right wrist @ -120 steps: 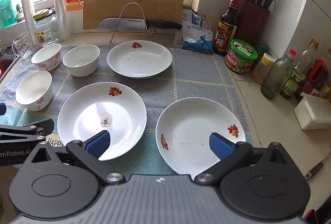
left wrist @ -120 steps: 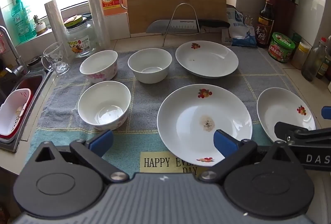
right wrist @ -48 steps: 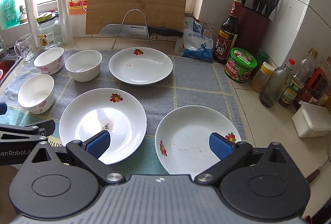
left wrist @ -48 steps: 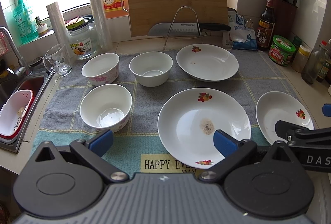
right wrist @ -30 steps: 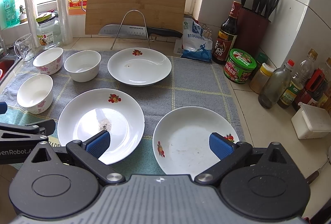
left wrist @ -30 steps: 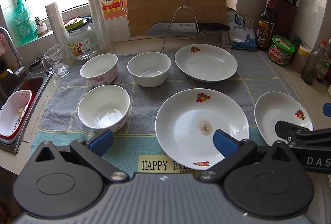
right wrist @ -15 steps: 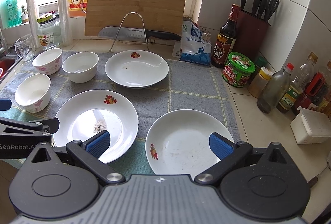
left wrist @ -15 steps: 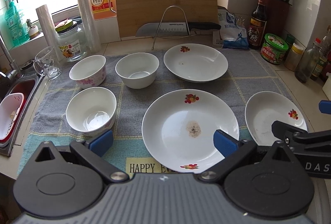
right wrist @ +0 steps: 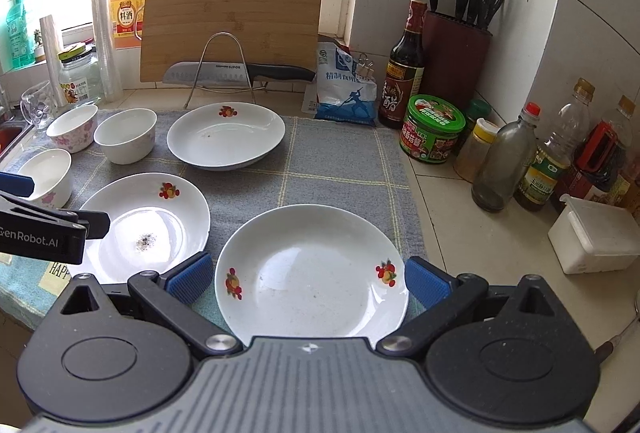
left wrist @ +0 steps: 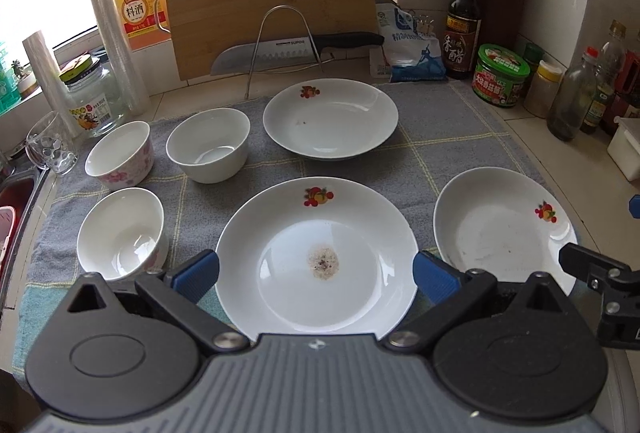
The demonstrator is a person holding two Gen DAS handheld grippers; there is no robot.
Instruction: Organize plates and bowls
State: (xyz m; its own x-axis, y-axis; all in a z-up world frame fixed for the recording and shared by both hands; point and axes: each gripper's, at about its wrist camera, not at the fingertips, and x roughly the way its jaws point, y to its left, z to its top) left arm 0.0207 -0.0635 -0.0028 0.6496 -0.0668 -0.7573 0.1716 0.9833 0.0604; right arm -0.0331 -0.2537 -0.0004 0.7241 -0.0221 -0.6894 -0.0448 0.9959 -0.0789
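Both grippers have moved closer over the plates than a moment ago. The left gripper [left wrist: 316, 273] is spread wide above the big white plate [left wrist: 316, 257], which has a brown spot in its middle. The right gripper [right wrist: 306, 281] is spread wide above another plate [right wrist: 312, 273] on the gray cloth [right wrist: 340, 161].

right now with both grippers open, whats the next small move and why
Probably lower the right gripper onto the near rim of the right plate: its open jaws already frame that plate, nothing is held, and all three plates lie unstacked on the towel.
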